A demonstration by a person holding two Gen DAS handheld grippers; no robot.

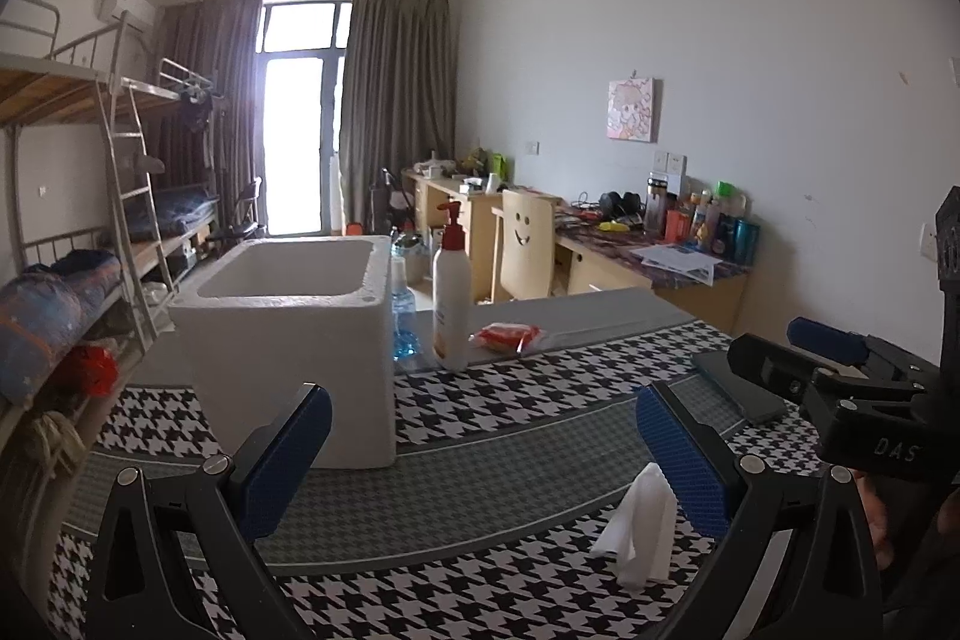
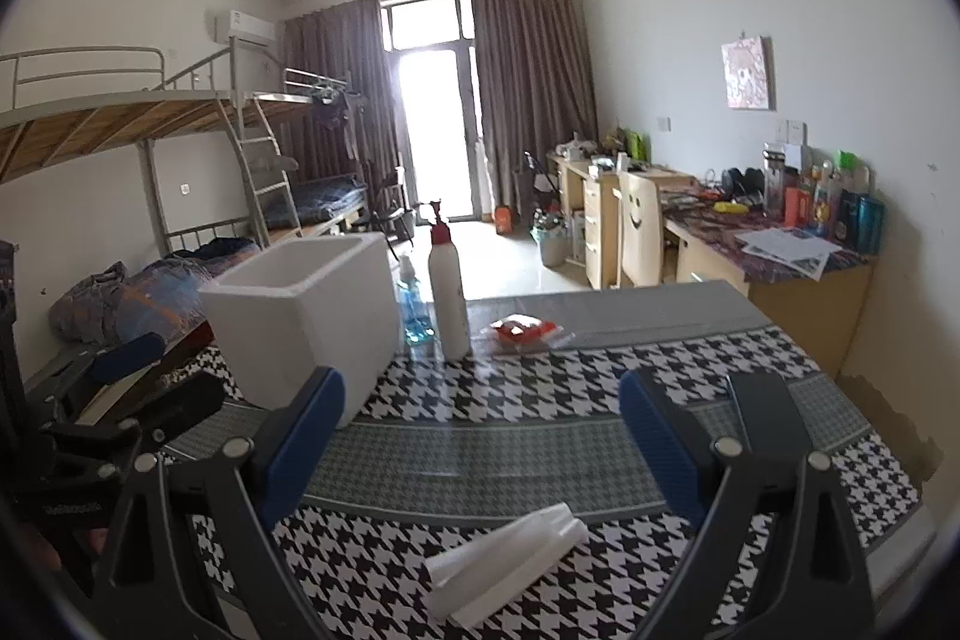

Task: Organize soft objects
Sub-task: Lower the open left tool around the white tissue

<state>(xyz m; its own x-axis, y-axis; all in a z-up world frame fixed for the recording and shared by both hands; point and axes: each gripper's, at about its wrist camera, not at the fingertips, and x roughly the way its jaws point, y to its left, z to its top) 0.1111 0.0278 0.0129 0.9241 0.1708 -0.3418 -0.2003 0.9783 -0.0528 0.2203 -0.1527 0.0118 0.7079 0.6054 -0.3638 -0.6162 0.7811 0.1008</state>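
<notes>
A white folded soft piece (image 2: 504,556) lies on the houndstooth tablecloth (image 2: 540,388), just below and between the pads of my right gripper (image 2: 480,448), which is open and holds nothing. In the left wrist view the same white piece (image 1: 636,526) sits beside the right pad of my left gripper (image 1: 483,460), also open and empty. A white foam box (image 1: 288,328) stands open-topped at the left, straight ahead of the left gripper; it is also seen as the foam box (image 2: 306,316). A red soft packet (image 1: 507,337) (image 2: 522,328) lies farther back.
A white lotion bottle (image 2: 447,286) with a red pump and a blue spray bottle (image 2: 414,310) stand right of the box. A dark flat device (image 2: 762,400) lies at the right. Each gripper shows in the other's view: right gripper (image 1: 768,340), left gripper (image 2: 162,376). Bunk beds and desks stand beyond.
</notes>
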